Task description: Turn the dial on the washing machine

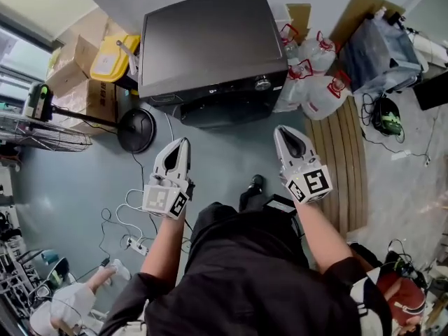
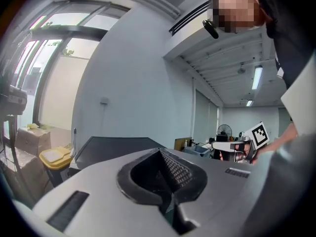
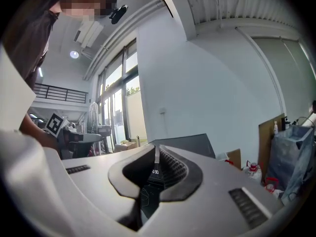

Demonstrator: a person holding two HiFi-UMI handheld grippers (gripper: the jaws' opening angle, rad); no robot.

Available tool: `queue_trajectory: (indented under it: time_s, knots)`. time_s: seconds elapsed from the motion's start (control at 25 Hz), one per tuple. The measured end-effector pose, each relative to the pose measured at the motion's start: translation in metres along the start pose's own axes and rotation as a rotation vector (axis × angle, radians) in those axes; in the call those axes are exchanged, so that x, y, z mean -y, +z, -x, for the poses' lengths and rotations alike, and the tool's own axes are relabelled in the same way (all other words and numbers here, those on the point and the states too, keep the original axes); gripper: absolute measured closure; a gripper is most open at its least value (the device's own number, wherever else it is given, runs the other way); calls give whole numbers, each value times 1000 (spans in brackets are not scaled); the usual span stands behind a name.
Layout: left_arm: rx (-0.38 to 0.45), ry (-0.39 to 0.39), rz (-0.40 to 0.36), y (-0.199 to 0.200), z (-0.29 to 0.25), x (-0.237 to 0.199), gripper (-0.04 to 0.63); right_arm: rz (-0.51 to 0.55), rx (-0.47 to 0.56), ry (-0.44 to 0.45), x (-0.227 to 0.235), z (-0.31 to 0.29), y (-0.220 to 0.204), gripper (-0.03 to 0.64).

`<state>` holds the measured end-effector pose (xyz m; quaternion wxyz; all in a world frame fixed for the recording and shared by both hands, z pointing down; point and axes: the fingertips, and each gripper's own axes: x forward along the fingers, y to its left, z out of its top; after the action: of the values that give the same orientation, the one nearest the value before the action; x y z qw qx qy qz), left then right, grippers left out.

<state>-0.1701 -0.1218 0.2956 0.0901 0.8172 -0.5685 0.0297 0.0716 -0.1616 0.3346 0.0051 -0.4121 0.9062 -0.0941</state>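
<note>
**A:** Where does the dial sit?

**B:** On the front control strip of the washing machine, toward the strip's right end in the head view. It is a small silver dial just below the dark lid. The machine stands on the floor against the wall, ahead of the person.

**A:** And the 2 tongs?

**B:** Both are held out about level in front of the body, well apart from the machine and touching nothing. The left tongs are closed with nothing between them. The right tongs are pressed together too, and empty.

**A:** Why are they carried like that?

**B:** My guess is that this is an approach. The right tongs line up roughly with the dial, so that hand looks likeliest to do the turning. They would need to part before they can pinch it.

**A:** What can't you make out?

**B:** The dial's markings and pointer are too small to read. In both gripper views the gripper's own body covers the panel, and only the lid shows beyond. The machine's front is foreshortened into a dark band. The water bottles stand just beside it, on the dial's side.
</note>
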Motion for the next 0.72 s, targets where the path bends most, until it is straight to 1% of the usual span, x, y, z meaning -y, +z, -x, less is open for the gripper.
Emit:
queue_trajectory:
  time_s: [0.08,0.2,0.24,0.32,0.4,0.48,0.6,0.72]
  knots:
    - [-8,-8,0,0,-18,-3,580,-4,-10,-19,13,-14,-7,584]
    - [-15,-35,6,-6,-50,-10,580,-12,-40,-33,30,-42,-21,495]
    - [-17,-55,8,-9,-61,-12,580,-9,-48,-41,34,-50,-25,484]
    - [-21,-115,5,-14,-81,-15,580,1,-55,-67,38,-64,-33,461]
    - [-33,-202,5,-20,-100,-20,580,8,-63,-119,40,-78,-40,426]
    - [-57,-283,25,-33,-116,-28,580,25,-92,-176,41,-93,-47,398]
    - [-122,-373,81,-62,-130,-32,580,44,-118,-240,43,-108,-56,379]
    - [-161,-450,71,-78,-135,-28,580,21,-107,-294,45,-108,-62,373]
